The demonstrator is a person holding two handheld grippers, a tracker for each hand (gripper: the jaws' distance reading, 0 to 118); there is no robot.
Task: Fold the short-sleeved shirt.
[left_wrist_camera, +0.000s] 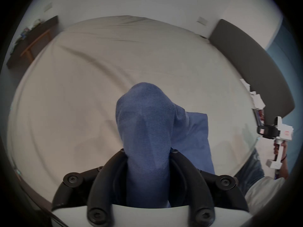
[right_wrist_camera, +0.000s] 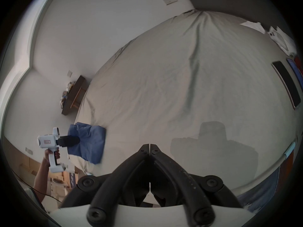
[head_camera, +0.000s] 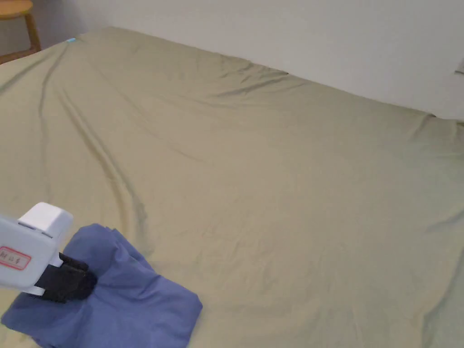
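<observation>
Left gripper [head_camera: 79, 283] pinches the blue shirt [head_camera: 131, 299] at the near left corner of the bed [head_camera: 272, 181].

In the left gripper view, both jaws press on a bunched fold of the shirt [left_wrist_camera: 147, 132], which rises between them while the rest lies rumpled on the olive sheet. The right gripper [right_wrist_camera: 150, 146] hangs over bare sheet well apart from the shirt, its 2 jaws pressed together with nothing between them. From the right gripper view, a hand [right_wrist_camera: 52, 154] holds the white handle of the left gripper [right_wrist_camera: 77, 139] beside the shirt [right_wrist_camera: 91, 142]. A wooden stool [head_camera: 20, 22] stands past the bed's far corner.
</observation>
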